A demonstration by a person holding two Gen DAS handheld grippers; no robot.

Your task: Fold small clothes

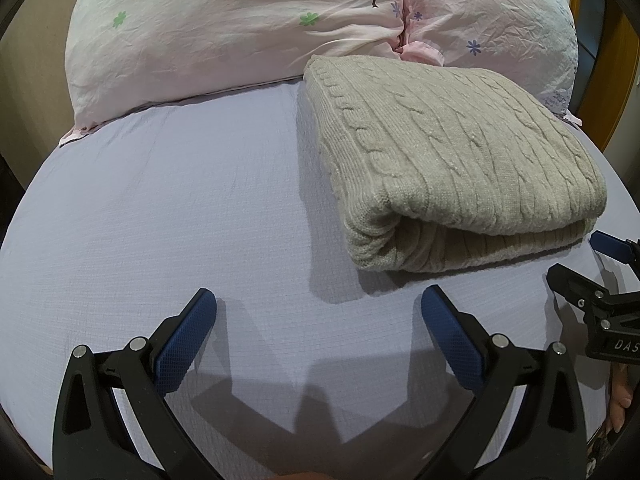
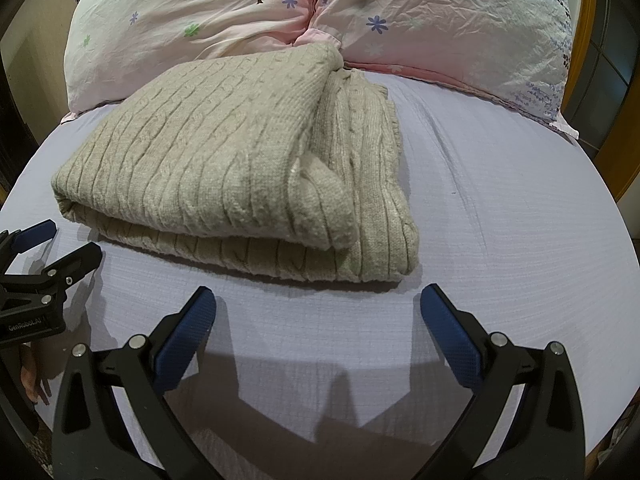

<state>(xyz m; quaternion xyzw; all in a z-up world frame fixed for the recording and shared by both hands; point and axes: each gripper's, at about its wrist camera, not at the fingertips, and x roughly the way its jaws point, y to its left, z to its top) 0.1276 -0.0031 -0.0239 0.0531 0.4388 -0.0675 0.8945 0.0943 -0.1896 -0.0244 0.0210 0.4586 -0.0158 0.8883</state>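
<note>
A beige cable-knit sweater (image 1: 452, 160) lies folded into a thick rectangle on the lilac bed sheet (image 1: 160, 208). In the right wrist view the sweater (image 2: 224, 168) lies ahead and left, its top layer overlapping a lower one. My left gripper (image 1: 318, 300) is open and empty, just above the sheet, short of the sweater's near left corner. My right gripper (image 2: 318, 300) is open and empty, just in front of the sweater's near edge. Each gripper shows in the other's view: the right one (image 1: 580, 268) and the left one (image 2: 60, 244).
Two pink floral pillows (image 1: 240, 28) (image 2: 440, 28) lie against the headboard behind the sweater. A wooden frame (image 1: 612, 80) stands at the far right. The sheet (image 2: 500, 220) stretches to the right of the sweater.
</note>
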